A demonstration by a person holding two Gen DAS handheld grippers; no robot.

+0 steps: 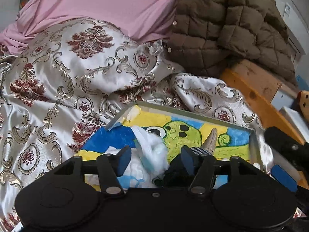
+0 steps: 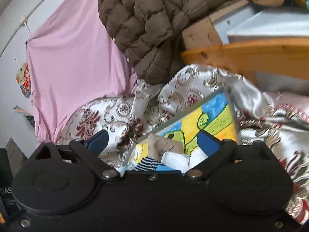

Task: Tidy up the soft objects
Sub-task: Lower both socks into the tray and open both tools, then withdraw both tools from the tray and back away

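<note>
Inside painted tray: white plastic bag, striped sock, probably; both grippers agape.

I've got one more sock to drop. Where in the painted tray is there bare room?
Bare: the tray's far half, over the green face, and the yellow corner by its right rim. Crowded: the near end, under the plastic bag, striped sock and white rolls.

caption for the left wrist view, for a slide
Open left tongs above white plastic bag in painted tray
</note>
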